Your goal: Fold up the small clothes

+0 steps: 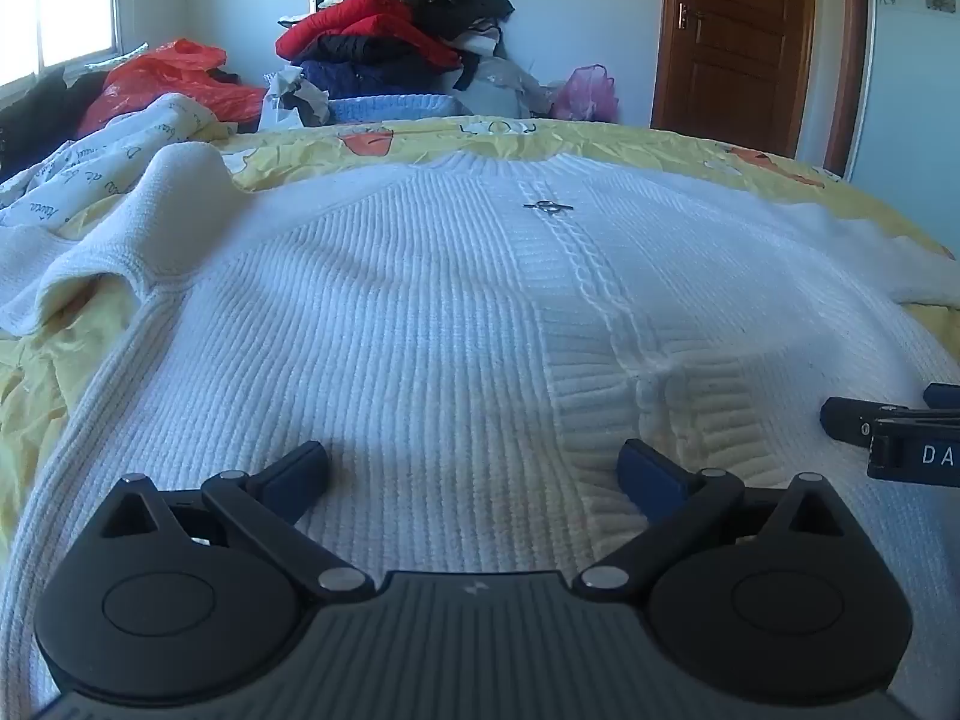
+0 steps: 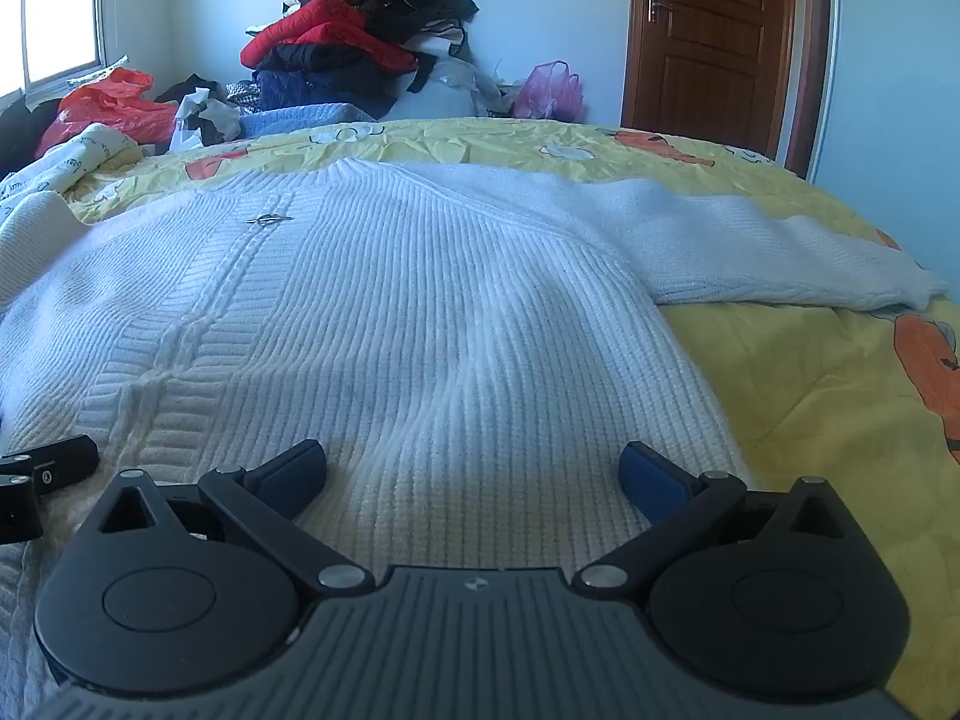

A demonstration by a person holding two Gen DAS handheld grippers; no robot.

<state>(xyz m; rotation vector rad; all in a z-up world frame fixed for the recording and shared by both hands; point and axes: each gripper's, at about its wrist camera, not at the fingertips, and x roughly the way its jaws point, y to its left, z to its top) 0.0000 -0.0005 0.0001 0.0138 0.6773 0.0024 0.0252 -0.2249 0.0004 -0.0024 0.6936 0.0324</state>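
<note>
Lying flat: white sweater | spread fingers above hem

A white ribbed knit sweater lies spread flat, unfolded, front up on the yellow printed bed cover, a cable braid running down its middle, a small metal clasp near the neckline, both sleeves stretched outward

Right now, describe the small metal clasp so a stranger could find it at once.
Start at the yellow bedspread and the white knitted sweater spread flat across it. Follow the cable-knit strip up the sweater's front towards the neck. The clasp sits there, the only dark, shiny thing on the white wool.
</note>
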